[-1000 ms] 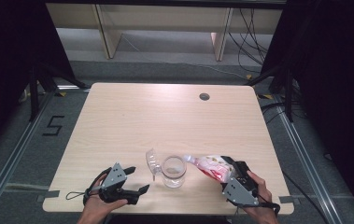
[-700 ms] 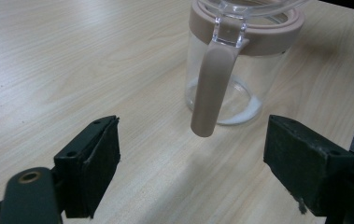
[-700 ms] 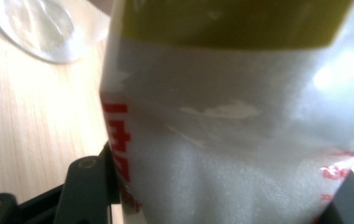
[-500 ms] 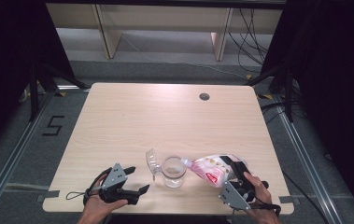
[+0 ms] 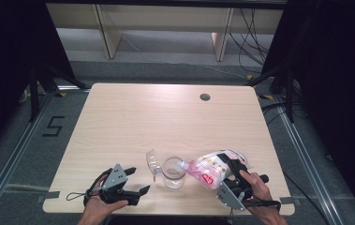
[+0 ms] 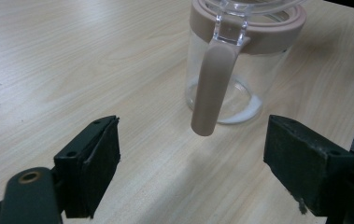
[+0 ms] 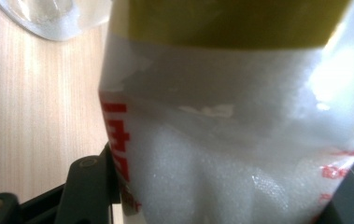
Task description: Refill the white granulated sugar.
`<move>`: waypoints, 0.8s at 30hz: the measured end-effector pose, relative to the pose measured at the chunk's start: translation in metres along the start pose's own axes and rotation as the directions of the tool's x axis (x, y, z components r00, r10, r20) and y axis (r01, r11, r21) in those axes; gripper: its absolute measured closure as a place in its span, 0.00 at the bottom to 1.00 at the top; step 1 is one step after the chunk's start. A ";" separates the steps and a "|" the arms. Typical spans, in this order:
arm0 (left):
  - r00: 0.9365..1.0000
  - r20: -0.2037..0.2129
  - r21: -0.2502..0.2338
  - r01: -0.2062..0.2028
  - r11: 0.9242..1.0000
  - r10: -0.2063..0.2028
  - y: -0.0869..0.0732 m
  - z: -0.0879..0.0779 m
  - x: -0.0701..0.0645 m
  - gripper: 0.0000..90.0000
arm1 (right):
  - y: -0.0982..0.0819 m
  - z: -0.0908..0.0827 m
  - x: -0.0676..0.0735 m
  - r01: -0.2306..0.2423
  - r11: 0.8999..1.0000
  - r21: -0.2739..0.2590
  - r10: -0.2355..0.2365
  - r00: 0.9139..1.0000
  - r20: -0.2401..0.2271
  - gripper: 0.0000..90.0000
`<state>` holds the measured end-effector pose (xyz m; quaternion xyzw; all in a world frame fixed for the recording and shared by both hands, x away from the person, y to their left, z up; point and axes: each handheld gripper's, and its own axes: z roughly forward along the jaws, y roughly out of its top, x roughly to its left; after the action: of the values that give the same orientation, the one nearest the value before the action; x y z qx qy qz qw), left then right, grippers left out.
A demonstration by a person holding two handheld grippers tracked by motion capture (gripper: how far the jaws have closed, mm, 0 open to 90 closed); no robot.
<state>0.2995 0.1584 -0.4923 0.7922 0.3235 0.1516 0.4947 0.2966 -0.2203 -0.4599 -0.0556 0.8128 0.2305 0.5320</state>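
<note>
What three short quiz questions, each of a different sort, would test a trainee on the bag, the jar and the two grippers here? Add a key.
1. True or false: the left gripper is shut on the jar's handle.
2. Which thing does the right gripper hold? A) the lid B) the bag C) the jar
3. Fill in: the bag's mouth is tipped toward the open ____.

Key
1. False: its jaws stand open, the handle apart from them.
2. B: the bag of white grains.
3. Jar: the clear jar, with its lid beside it on the table.
</note>
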 end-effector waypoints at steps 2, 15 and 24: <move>1.000 -0.006 0.002 -0.012 1.000 0.012 0.000 -0.001 0.001 0.20 | 0.002 0.001 -0.006 0.091 0.996 -0.017 -0.091 0.996 0.002 0.47; 1.000 0.004 0.001 -0.021 1.000 0.021 0.001 0.000 0.001 0.20 | 0.004 0.010 -0.009 0.212 0.977 0.027 -0.212 0.977 0.002 0.47; 1.000 0.006 0.007 -0.025 1.000 0.025 0.001 0.000 0.001 0.20 | 0.009 0.013 -0.007 0.264 0.963 0.054 -0.265 0.964 0.012 0.47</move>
<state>0.3007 0.1584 -0.4920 0.7985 0.3126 0.1544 0.4908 0.3077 -0.2079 -0.4554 -0.1476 0.7986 0.1369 0.5672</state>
